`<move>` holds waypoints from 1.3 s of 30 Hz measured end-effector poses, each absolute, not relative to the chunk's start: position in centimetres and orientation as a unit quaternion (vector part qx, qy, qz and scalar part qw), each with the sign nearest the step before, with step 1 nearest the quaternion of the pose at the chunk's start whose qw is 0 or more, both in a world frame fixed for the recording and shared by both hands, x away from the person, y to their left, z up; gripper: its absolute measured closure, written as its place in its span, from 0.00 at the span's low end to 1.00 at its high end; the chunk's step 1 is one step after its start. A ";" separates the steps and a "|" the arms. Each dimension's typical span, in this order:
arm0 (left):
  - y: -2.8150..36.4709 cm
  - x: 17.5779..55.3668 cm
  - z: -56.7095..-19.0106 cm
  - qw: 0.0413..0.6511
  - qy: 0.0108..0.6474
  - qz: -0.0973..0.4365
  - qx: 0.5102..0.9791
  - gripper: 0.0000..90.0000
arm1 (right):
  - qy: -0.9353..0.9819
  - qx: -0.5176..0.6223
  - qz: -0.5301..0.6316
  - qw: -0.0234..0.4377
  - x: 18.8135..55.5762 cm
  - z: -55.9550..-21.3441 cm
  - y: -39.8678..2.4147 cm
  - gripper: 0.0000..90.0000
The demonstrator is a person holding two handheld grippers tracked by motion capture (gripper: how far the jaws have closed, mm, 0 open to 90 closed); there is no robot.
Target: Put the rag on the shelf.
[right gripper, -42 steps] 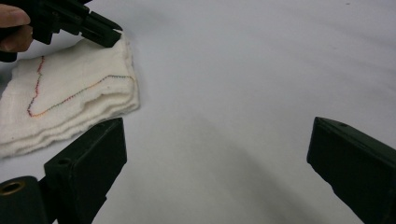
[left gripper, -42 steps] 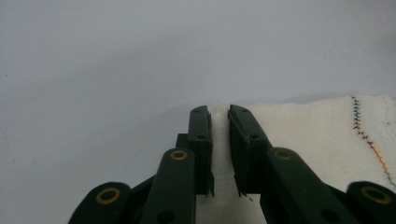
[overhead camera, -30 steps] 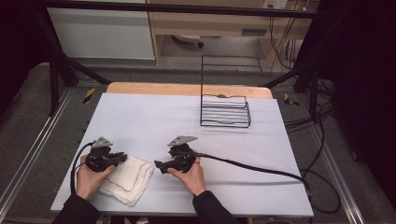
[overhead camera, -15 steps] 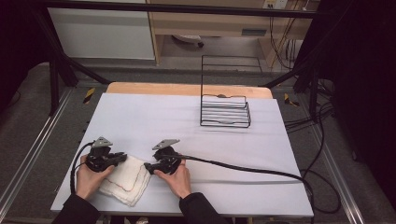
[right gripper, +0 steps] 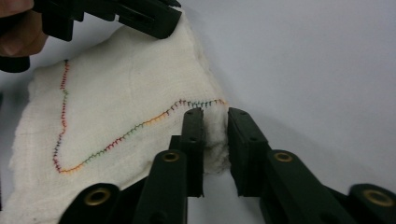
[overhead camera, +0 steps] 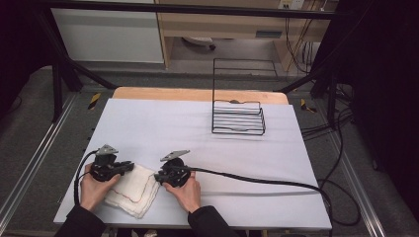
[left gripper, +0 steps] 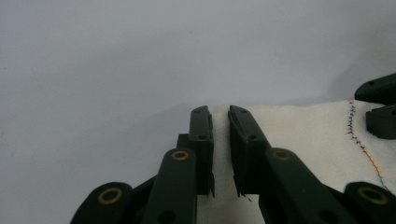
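Now both tongs pinch the folded white cloth [overhead camera: 132, 193] at the counter's [overhead camera: 197, 128] seven o'clock: left tongs [left gripper: 220, 140] on one corner, right tongs [right gripper: 215, 140] just closed on another. I'd lift evenly, keeping the stitched edge taut.

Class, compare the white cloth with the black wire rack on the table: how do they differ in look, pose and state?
The white cloth is soft and folded flat near the person's edge; the wire rack is rigid, open black wire, standing upright at the far side. The cloth's hem has multicoloured stitching; the rack is plain black. The left tongs and right tongs each pinch a cloth corner, while nothing touches the rack. Both rest on the same white table.
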State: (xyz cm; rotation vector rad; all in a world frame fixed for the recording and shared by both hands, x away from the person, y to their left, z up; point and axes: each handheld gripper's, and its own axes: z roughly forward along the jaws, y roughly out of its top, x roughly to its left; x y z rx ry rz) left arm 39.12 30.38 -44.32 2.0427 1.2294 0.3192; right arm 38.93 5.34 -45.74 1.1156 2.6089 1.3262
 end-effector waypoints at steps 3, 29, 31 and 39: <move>30.4 39.0 -44.2 0.361 0.479 0.123 0.791 0.89 | 0.833 0.354 0.425 0.003 38.9 -45.6 5.3 0.93; 21.7 40.2 -42.2 0.421 0.450 0.104 0.781 0.89 | 0.826 0.389 0.408 0.025 39.7 -41.0 -4.5 0.96; 20.6 41.0 -42.5 0.414 0.444 0.110 0.787 0.89 | 0.826 0.392 0.404 0.030 39.9 -41.1 -5.0 0.96; 20.3 42.9 -44.2 0.388 0.456 0.124 0.792 0.89 | 0.818 0.408 0.401 0.066 43.3 -44.1 -4.8 0.95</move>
